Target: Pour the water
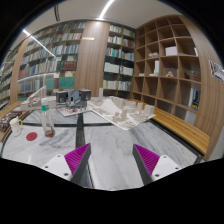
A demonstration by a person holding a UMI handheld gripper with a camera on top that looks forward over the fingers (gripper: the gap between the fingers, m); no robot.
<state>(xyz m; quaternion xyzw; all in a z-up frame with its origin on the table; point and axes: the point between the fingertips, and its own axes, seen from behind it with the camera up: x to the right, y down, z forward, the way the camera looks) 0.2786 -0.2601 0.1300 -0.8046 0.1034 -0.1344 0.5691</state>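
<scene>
My gripper (112, 160) is open and holds nothing; its two magenta pads stand wide apart over the pale marble table (110, 140). A slim clear bottle (45, 115) stands upright on the table, far ahead of the left finger and to its left. A small red round thing (31, 135) lies on the table just in front of the bottle. Nothing is between the fingers.
Boxes and small devices (70, 98) sit at the far middle of the table, and white objects (122, 110) lie further right. A wooden bench (185, 128) runs along the right. Bookshelves (60, 55) and wooden cubby shelves (172, 60) line the walls.
</scene>
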